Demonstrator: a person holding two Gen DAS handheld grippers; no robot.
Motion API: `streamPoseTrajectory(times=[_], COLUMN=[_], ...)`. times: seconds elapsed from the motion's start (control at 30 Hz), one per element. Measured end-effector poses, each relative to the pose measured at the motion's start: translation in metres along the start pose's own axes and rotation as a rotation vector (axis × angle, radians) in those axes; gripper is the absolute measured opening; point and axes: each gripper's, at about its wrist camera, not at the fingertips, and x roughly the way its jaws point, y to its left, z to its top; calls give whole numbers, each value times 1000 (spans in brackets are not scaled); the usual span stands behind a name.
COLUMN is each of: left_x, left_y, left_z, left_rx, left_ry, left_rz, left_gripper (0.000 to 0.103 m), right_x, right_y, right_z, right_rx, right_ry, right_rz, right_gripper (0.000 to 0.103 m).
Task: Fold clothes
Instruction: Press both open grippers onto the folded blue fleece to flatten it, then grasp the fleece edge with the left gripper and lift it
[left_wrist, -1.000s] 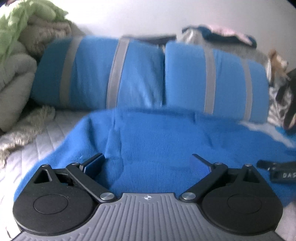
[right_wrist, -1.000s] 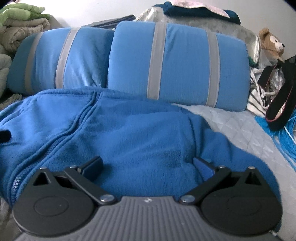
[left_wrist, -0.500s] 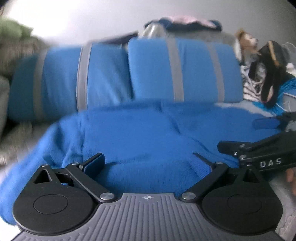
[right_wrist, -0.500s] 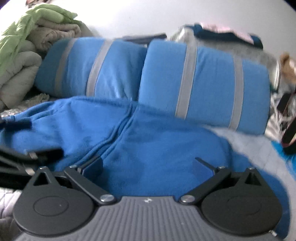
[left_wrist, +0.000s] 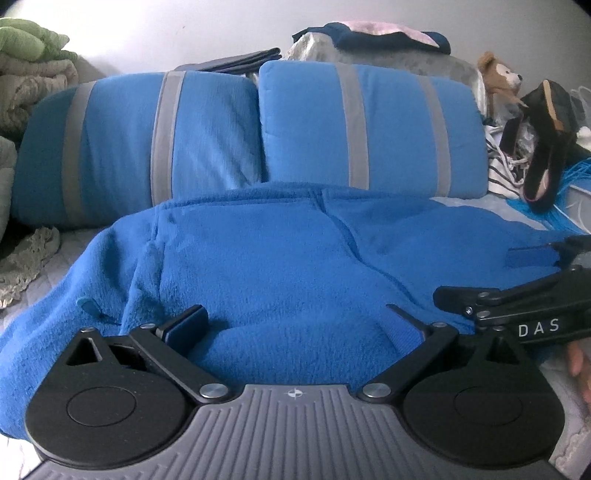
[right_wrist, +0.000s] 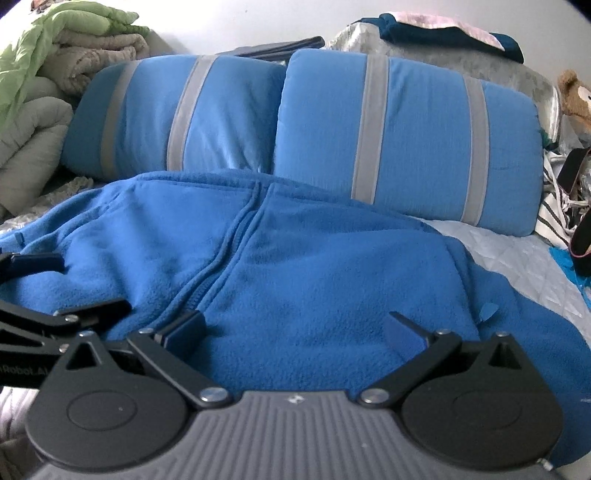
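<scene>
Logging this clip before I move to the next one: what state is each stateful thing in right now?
Left gripper: open, fingers wide, fleece between them.
Right gripper: open, fingers wide over the fleece.
Blue fleece jacket: spread on the bed, zip closed, not yet folded.
Two blue striped pillows: lying side by side behind the jacket.
Teddy bear: propped at the far right.

Both wrist views skim low over the fleece jacket (left_wrist: 280, 266), facing shared pillows (right_wrist: 406, 136)

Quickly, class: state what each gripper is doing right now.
Left gripper: open, over the blue fleece jacket, holding nothing.
Right gripper: open, over the same jacket, holding nothing.
</scene>
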Motion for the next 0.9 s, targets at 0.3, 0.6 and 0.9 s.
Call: streamPoseTrajectory(times=[0.3,0.6,0.9], left_x=[-2,10,28], left_y=[-1,56,68], left_z=[9,29,16], left_rx=[51,-154,-224], left_ry=[-30,-3,95], left_rz=[-11,140,187], left_gripper=[102,101,101], right_x=[-4,-1,29], right_y=[-1,-61,-108], right_z=[6,36,25], right_rx=[-24,190,386], right_ry=[-10,-31,159], right_rz=[-2,-154,-213], right_gripper=[102,102,102])
